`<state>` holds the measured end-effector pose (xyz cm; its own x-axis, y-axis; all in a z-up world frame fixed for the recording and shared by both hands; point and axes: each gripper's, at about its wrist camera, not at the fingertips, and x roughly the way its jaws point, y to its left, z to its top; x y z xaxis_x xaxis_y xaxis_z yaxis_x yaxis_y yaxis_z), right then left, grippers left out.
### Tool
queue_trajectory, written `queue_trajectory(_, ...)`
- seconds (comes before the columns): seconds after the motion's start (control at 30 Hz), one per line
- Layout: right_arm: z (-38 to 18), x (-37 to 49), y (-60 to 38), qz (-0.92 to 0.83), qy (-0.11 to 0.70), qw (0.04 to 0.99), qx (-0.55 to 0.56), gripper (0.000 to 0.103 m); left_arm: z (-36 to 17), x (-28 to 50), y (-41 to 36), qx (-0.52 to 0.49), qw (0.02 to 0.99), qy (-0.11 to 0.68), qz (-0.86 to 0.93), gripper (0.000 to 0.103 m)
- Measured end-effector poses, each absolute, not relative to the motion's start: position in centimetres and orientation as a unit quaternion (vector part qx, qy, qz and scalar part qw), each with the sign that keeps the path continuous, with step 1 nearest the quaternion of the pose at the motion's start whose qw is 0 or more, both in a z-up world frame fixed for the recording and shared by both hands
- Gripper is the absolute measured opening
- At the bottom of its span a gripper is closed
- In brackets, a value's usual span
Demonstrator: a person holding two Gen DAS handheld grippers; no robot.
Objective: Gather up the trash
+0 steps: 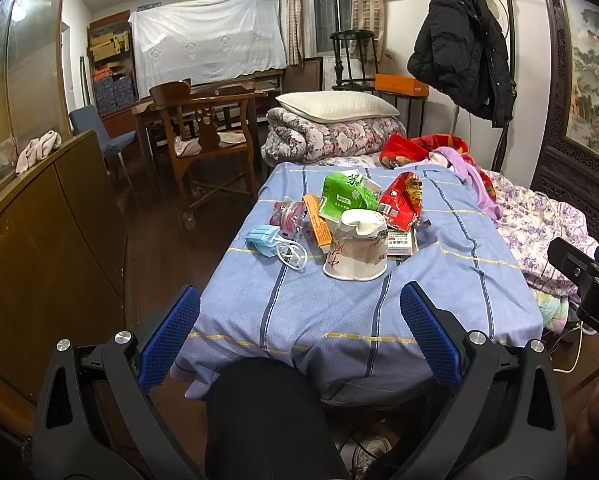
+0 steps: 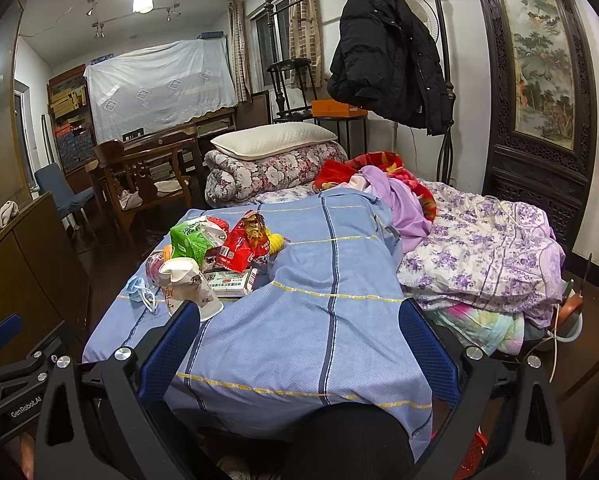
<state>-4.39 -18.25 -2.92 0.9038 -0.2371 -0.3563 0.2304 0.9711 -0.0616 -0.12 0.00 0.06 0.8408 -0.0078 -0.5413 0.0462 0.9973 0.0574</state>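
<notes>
- Trash heaped in one cluster on the blue striped sheet of the bed, toward its left half and well ahead of both tools: gathered close, so probably meant to be taken piece by piece from a single spot.
- Nearest in the pile: a crushed white paper cup, lying mouth toward the camera, dented at the base; light and already deformed, so likely easy to pinch across its wall.
- Behind the cup: a green tissue pack and a red snack wrapper, both propped half upright against one another.
- Beside the cup on its right: a flat white medicine box, partly tucked under the wrapper.
- To the left: a thin orange box, a blue face mask with loose ear loops, and a crumpled reddish plastic wrapper; soft, flat items, harder to lift off cloth.
- Left tool: fingers spread wide, nothing between them, aimed straight at the cup, which sits centred in the gap; apparently lined up for a first grab.
- Right tool: likewise spread wide and empty, held further right over bare sheet, the pile off its left finger; seemingly waiting, not reaching.
- No bin or bag in either view, so the destination cannot be told.
- Rumpled floral bedding to the right of the sheet, apart from the trash.
- Task judged barely begun: every piece on the bed, none gripped.
</notes>
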Motion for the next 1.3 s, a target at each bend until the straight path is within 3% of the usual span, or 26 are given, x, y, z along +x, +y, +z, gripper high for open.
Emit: queue_trajectory(1.3,-3.2,-3.8,-18.7,-0.117,0.189,0.975,-0.004,0.097,-2.3,1.7,1.4,0.035,0.953,0.300,0.010,0.097)
